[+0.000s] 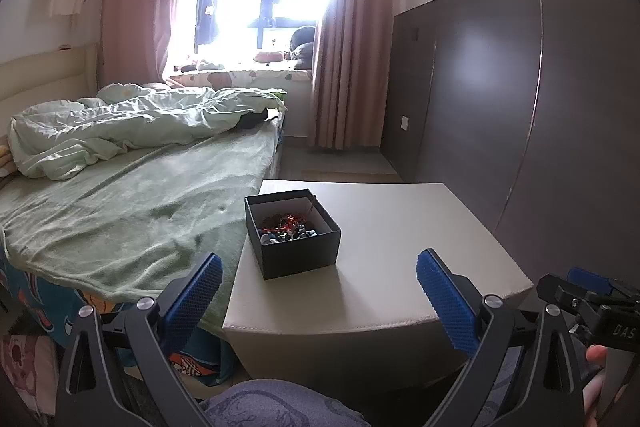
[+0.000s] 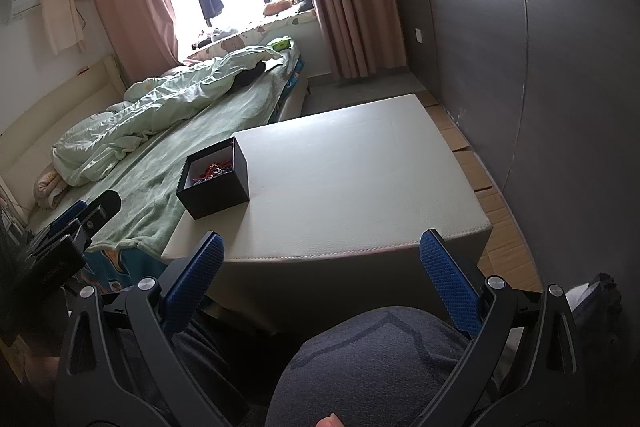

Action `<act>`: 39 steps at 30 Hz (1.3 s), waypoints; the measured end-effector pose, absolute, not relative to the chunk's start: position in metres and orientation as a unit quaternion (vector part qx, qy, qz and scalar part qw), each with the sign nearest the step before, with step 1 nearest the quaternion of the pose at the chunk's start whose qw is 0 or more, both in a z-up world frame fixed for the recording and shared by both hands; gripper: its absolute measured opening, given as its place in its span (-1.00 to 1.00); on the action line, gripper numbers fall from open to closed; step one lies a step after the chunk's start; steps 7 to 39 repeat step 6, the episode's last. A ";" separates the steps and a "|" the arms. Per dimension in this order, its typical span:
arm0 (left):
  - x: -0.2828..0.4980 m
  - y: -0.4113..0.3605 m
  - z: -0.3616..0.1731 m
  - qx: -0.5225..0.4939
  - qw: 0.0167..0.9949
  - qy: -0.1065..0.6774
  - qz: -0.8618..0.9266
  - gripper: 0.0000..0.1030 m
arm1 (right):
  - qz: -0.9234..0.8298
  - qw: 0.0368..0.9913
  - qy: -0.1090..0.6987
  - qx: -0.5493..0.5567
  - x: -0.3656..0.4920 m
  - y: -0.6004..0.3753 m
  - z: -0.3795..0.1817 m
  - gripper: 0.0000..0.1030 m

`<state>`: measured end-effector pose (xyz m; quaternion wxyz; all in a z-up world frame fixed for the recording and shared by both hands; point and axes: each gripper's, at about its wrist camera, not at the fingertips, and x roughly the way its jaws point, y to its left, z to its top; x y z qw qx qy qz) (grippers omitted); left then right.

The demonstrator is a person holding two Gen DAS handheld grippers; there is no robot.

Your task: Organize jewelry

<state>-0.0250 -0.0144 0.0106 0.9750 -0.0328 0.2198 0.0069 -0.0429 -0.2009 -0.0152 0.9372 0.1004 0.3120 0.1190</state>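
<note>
Currently both grippers, left gripper point(image 1: 319, 281) and right gripper point(image 2: 321, 261), fingers wide, empty, short of tabletop point(image 2: 360, 187). Open black box point(image 1: 292, 233) holds jewelry point(image 1: 288, 225), beside bed point(image 1: 120, 211).

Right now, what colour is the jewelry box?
Black box, pale inside; left wrist view shows it best.

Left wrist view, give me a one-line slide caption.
Open left gripper held short of a lidless black box of mixed jewelry on a white table beside a bed.
</note>
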 end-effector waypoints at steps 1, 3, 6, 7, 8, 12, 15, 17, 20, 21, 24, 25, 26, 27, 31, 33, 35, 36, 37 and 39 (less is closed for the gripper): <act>-0.025 -0.014 0.011 -0.033 0.975 0.219 0.006 0.83 | 0.119 0.937 0.312 0.100 -0.043 -0.201 -0.015 0.90; -0.025 -0.013 0.011 -0.034 0.975 0.217 0.006 0.83 | 0.118 0.937 0.312 0.099 -0.042 -0.201 -0.015 0.90; -0.026 -0.012 0.011 -0.036 0.976 0.216 0.006 0.83 | 0.116 0.938 0.312 0.095 -0.044 -0.200 -0.015 0.90; -0.026 -0.012 0.011 -0.036 0.976 0.216 0.006 0.83 | 0.116 0.938 0.312 0.095 -0.044 -0.200 -0.015 0.90; -0.026 -0.012 0.011 -0.036 0.976 0.216 0.006 0.83 | 0.116 0.938 0.312 0.095 -0.044 -0.200 -0.015 0.90; -0.026 -0.012 0.011 -0.036 0.976 0.216 0.006 0.83 | 0.116 0.938 0.312 0.095 -0.044 -0.200 -0.015 0.90; -0.026 -0.012 0.011 -0.036 0.976 0.216 0.006 0.83 | 0.116 0.938 0.312 0.095 -0.044 -0.200 -0.015 0.90; -0.026 -0.012 0.011 -0.036 0.976 0.216 0.006 0.83 | 0.116 0.938 0.312 0.095 -0.044 -0.200 -0.015 0.90; -0.026 -0.012 0.011 -0.036 0.976 0.216 0.006 0.83 | 0.116 0.938 0.312 0.095 -0.044 -0.200 -0.015 0.90; -0.026 -0.012 0.011 -0.036 0.976 0.216 0.006 0.83 | 0.116 0.938 0.312 0.095 -0.044 -0.200 -0.015 0.90; -0.026 -0.012 0.011 -0.036 0.976 0.216 0.006 0.83 | 0.116 0.938 0.312 0.095 -0.044 -0.200 -0.015 0.90; -0.026 -0.012 0.011 -0.036 0.976 0.216 0.006 0.83 | 0.116 0.938 0.312 0.095 -0.044 -0.200 -0.015 0.90; -0.026 -0.012 0.011 -0.036 0.976 0.216 0.006 0.83 | 0.116 0.938 0.312 0.095 -0.044 -0.200 -0.015 0.90; -0.026 -0.012 0.011 -0.036 0.976 0.216 0.006 0.83 | 0.116 0.938 0.312 0.095 -0.044 -0.200 -0.015 0.90; -0.026 -0.012 0.011 -0.036 0.976 0.216 0.006 0.83 | 0.116 0.938 0.312 0.095 -0.044 -0.200 -0.015 0.90; -0.026 -0.012 0.011 -0.036 0.976 0.216 0.006 0.83 | 0.116 0.938 0.312 0.095 -0.044 -0.200 -0.015 0.90; -0.026 -0.012 0.011 -0.036 0.976 0.216 0.006 0.83 | 0.116 0.938 0.312 0.095 -0.044 -0.200 -0.015 0.90; -0.026 -0.012 0.011 -0.036 0.976 0.216 0.006 0.83 | 0.116 0.938 0.312 0.095 -0.044 -0.200 -0.015 0.90; -0.026 -0.012 0.011 -0.036 0.976 0.216 0.006 0.83 | 0.116 0.938 0.312 0.095 -0.044 -0.200 -0.015 0.90; -0.026 -0.012 0.011 -0.036 0.976 0.216 0.006 0.83 | 0.116 0.938 0.312 0.095 -0.044 -0.200 -0.015 0.90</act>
